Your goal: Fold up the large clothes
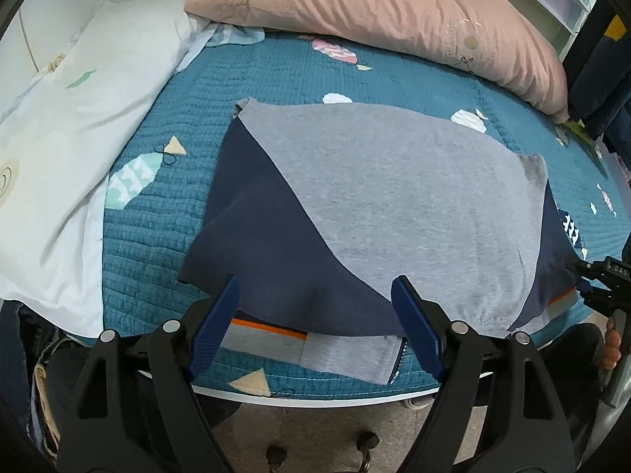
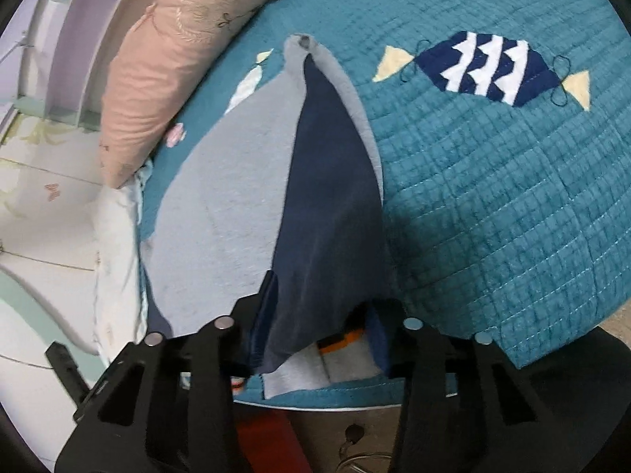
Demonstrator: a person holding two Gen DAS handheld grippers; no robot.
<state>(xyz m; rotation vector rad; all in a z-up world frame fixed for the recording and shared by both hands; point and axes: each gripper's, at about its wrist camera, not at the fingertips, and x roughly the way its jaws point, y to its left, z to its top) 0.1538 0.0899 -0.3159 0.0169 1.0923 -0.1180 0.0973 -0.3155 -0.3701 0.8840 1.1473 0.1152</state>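
A large grey and navy garment (image 1: 378, 197) lies partly folded on the teal quilted bed (image 1: 157, 236), with an orange-trimmed lower layer (image 1: 268, 329) showing at the near edge. My left gripper (image 1: 315, 307) is open, its blue fingers (image 1: 215, 315) apart over the garment's near edge, holding nothing. In the right wrist view the navy and grey cloth (image 2: 327, 216) drapes between the fingers of my right gripper (image 2: 319, 315); I cannot tell if it is clamped. The right gripper also shows in the left wrist view (image 1: 591, 276) at the garment's right corner.
A pink duvet (image 1: 394, 15) lies along the far side of the bed, and a white pillow (image 1: 79, 126) at the left. The bed's near edge (image 1: 315, 398) drops to the floor. White shelving (image 2: 79, 39) stands beyond the pink duvet (image 2: 177, 59).
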